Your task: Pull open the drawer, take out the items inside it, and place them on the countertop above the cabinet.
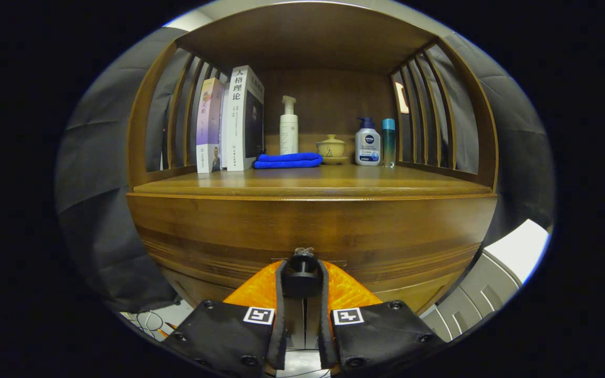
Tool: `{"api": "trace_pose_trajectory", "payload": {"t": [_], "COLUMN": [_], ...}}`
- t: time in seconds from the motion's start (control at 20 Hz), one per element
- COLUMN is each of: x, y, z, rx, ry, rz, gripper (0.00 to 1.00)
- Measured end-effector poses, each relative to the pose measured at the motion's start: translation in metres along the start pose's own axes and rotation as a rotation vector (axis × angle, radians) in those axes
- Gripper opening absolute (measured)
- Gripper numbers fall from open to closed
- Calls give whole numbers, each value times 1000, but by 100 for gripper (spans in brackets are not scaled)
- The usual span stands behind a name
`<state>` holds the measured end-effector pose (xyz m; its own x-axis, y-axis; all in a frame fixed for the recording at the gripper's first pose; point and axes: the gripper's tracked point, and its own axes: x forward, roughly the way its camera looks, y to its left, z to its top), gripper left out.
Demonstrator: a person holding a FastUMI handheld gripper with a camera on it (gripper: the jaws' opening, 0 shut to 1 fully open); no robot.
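Fingers (302, 273) closed on drawer knob (302, 265), drawer front (386, 236) below countertop (308, 181), books, bottles behind.

Drawer (310, 231): wide wooden front, warm brown, horizontal grain and grooved lines along its lower part. Sits flush under the countertop; looks closed. Knob (302, 261): small, dark, round, at the middle of the drawer front, between the gripper's fingertips. Countertop (308, 181): flat brown wood, glossy, directly above the drawer, its front part bare. Drawer contents cannot be seen.
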<state>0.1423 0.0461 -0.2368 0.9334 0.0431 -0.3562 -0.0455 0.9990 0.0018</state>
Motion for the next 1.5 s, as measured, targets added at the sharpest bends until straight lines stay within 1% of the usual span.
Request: {"api": "trace_pose_trajectory", "payload": {"t": [0.35,0.55,0.7,1.5], "x": [-33,-56,-69,-125], "y": [-3,-2,-1,3], "z": [-9,-14,-18,-37], "rx": [4,-15,-5,-39], "ry": [-4,-12,-9,-18], "rz": [32,30,32,45], "gripper": [26,26,26,26]}}
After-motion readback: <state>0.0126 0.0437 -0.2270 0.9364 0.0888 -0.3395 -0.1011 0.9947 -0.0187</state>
